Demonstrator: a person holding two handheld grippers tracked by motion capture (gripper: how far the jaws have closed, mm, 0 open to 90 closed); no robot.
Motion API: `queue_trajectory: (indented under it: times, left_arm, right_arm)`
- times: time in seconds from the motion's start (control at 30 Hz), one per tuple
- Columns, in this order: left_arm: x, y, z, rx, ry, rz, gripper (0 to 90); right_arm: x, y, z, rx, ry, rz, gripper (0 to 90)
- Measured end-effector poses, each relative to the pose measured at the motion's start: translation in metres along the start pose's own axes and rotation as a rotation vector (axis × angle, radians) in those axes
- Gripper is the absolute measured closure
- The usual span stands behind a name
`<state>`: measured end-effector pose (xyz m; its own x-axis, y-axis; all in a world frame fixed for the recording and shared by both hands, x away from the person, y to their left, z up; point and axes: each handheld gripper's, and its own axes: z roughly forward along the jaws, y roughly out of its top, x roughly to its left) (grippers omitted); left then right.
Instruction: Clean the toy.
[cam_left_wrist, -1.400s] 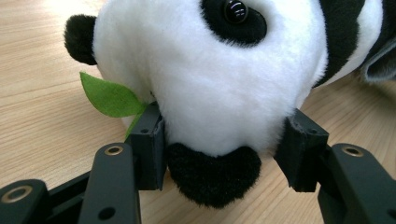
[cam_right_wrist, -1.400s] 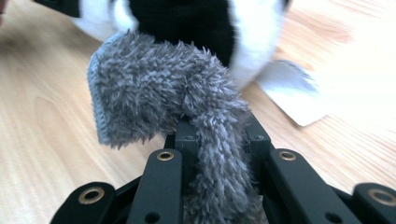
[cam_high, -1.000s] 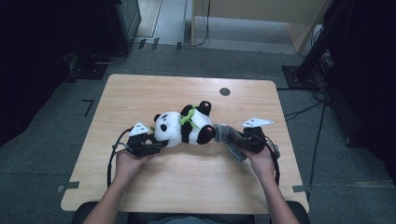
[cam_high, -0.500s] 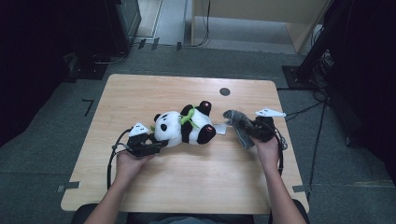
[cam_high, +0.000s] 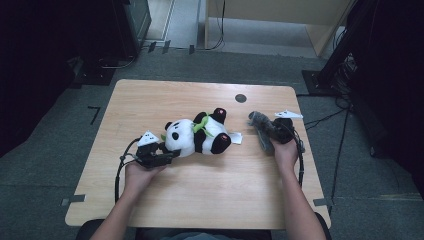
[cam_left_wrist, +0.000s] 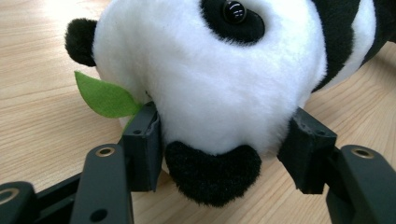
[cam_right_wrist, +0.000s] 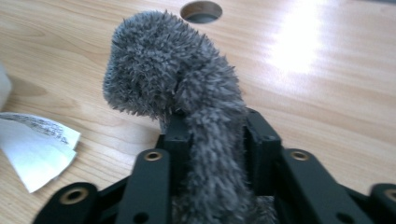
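High view | left gripper (cam_high: 167, 157) jaws opening, bracketing panda (cam_left_wrist: 210, 88) head to steady it | right gripper (cam_high: 267, 135) loosening on grey fuzzy sleeve (cam_right_wrist: 196, 116), drawn aside.

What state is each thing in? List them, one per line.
panda plush: lying on its side, head between jaws.
left gripper: clamped on its head, jaws just been opening.
grey fuzzy sock: pinched.
right gripper: gripping it, jaws just been opening.
paper tag: lying flat.

The panda plush (cam_left_wrist: 219, 84) runs off the left gripper view's top edge; the grey fuzzy cloth's (cam_right_wrist: 187, 93) lower end hides between black jaws.
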<state>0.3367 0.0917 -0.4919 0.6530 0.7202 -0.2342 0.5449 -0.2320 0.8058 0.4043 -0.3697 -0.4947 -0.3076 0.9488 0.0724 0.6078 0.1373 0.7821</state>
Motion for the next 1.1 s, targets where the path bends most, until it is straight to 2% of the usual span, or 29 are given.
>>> queue_trajectory:
  times: [0.03,0.07,0.1,0.13,0.2,0.27,0.37,0.43,0.47,0.53,0.57,0.67,0.77,0.8,0.83,0.87,0.9,0.97,1.0,1.1]
  left_arm:
    - [-0.001,0.001,0.0,0.003,0.005,-0.003,34.7]
    - [-0.001,0.001,0.0,0.004,0.008,-0.004,33.6]
    - [-0.001,0.001,0.0,0.004,0.008,-0.004,32.1]
    - [-0.001,0.001,0.0,0.004,0.007,-0.004,31.0]
    - [0.0,0.002,0.001,0.005,0.007,0.001,29.8]
    - [0.0,0.002,0.001,0.007,0.002,0.001,29.3]
    - [0.0,0.002,0.001,0.009,0.0,0.009,29.1]
    - [0.001,0.002,0.001,0.007,-0.003,0.012,28.4]
    - [0.001,0.002,0.001,0.008,-0.003,0.012,27.8]
    - [0.001,0.002,0.001,0.009,-0.003,0.012,27.6]
    - [0.001,0.002,0.001,0.007,-0.003,0.013,27.2]
    - [0.001,0.002,0.001,0.005,-0.004,0.011,26.2]
    - [0.001,0.002,0.001,0.005,-0.006,0.001,25.5]
    - [0.001,0.002,0.001,0.005,-0.006,0.001,25.5]
    - [0.002,0.003,0.001,0.003,-0.007,-0.009,25.4]
    - [0.002,0.003,0.0,0.002,-0.007,-0.012,25.4]
    - [0.002,0.003,0.0,0.0,-0.008,-0.013,25.3]
    - [0.002,0.003,0.0,-0.001,-0.01,-0.011,24.7]
    - [0.002,0.003,0.0,-0.001,-0.01,-0.011,24.5]
    - [0.002,0.003,0.0,-0.004,-0.007,-0.005,23.8]
  right_arm:
    - [-0.002,-0.002,0.003,0.003,0.02,0.013,54.4]
    - [-0.002,-0.002,0.003,0.0,0.03,0.015,50.3]
    - [-0.002,-0.002,0.003,0.0,0.03,0.015,50.3]
    - [0.001,-0.002,0.003,0.0,0.041,0.004,40.4]
    - [0.004,0.0,0.002,-0.006,0.051,-0.011,35.5]
    - [0.007,0.002,-0.001,-0.019,0.069,-0.027,33.8]
    - [0.011,0.006,-0.007,-0.033,0.063,-0.043,30.8]
    - [0.014,0.008,-0.01,-0.053,0.095,-0.032,26.7]
    - [0.02,0.01,-0.014,-0.052,0.132,-0.028,25.2]
    - [0.023,0.011,-0.015,-0.051,0.135,-0.036,24.2]
    - [0.031,0.013,-0.018,-0.05,0.136,-0.062,23.0]
    - [0.037,0.015,-0.022,-0.047,0.129,-0.074,22.2]
    - [0.047,0.017,-0.031,-0.062,0.18,-0.063,20.9]
    - [0.047,0.017,-0.031,-0.062,0.18,-0.063,20.9]
    - [0.054,0.019,-0.036,-0.076,0.207,-0.069,20.8]
    - [0.054,0.019,-0.036,-0.076,0.207,-0.069,20.8]
    - [0.057,0.02,-0.038,-0.078,0.209,-0.076,20.8]
    - [0.07,0.023,-0.045,-0.085,0.204,-0.126,21.1]
    - [0.07,0.023,-0.045,-0.085,0.204,-0.126,21.1]
    - [0.082,0.024,-0.051,-0.099,0.248,-0.143,21.2]
